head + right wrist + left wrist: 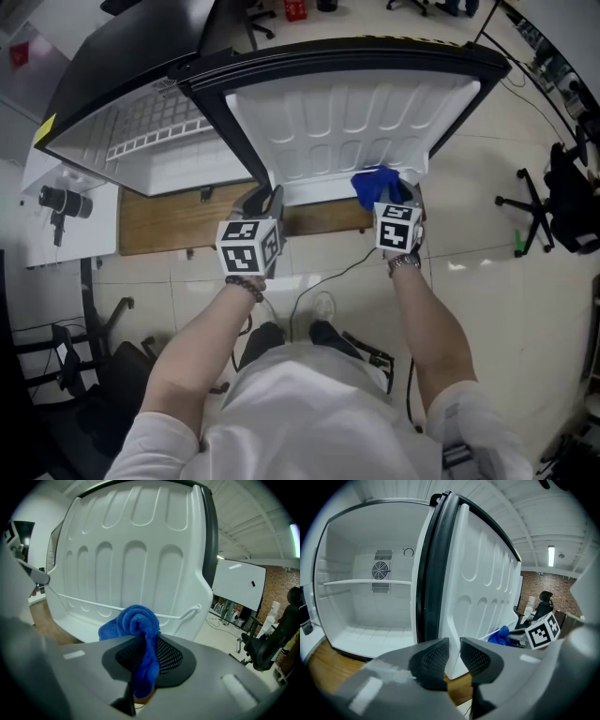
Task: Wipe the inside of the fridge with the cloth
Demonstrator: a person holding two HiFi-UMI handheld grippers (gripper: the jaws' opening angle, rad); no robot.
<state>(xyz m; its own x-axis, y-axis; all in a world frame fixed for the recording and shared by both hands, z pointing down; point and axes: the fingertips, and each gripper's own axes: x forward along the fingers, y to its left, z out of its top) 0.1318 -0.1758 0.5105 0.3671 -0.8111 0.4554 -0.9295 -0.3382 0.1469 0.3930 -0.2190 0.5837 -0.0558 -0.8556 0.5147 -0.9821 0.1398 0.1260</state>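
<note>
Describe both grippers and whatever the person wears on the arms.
The left gripper and right gripper are both grey moulded shells with black mesh-textured pads. Each carries a white cube printed with black square markers. The left wrist has a dark beaded bracelet, the right a wristwatch. The sleeves are short and white.

Cloth [137,620] lower end buried btwn right gripper [146,652] pads; fridge door [483,583] edge hidden btwn left gripper [454,654] pads.
</note>
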